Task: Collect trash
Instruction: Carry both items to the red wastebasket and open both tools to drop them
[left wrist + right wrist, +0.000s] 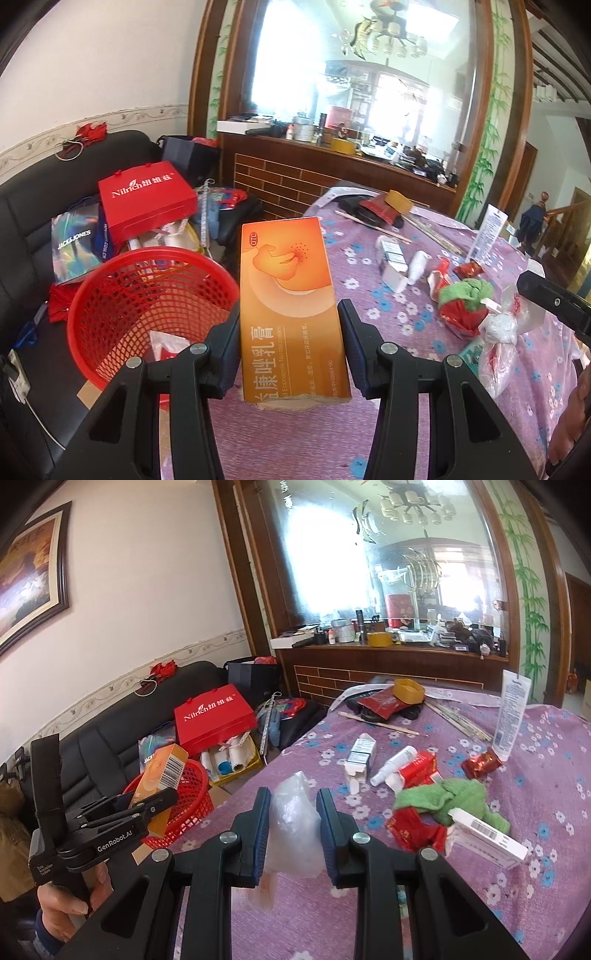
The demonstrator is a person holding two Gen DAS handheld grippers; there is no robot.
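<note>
My left gripper is shut on an orange medicine box, held upright beside the rim of a red mesh basket. The basket holds a white and red wrapper. From the right wrist view the same left gripper and orange box hang over the red basket. My right gripper is shut on a crumpled clear plastic bag above the purple flowered tablecloth. That bag also shows at the right of the left wrist view.
The table carries a green cloth, red wrappers, white boxes, a spray bottle, a white tube and chopsticks. A black sofa holds a red gift bag. A wooden cabinet stands behind.
</note>
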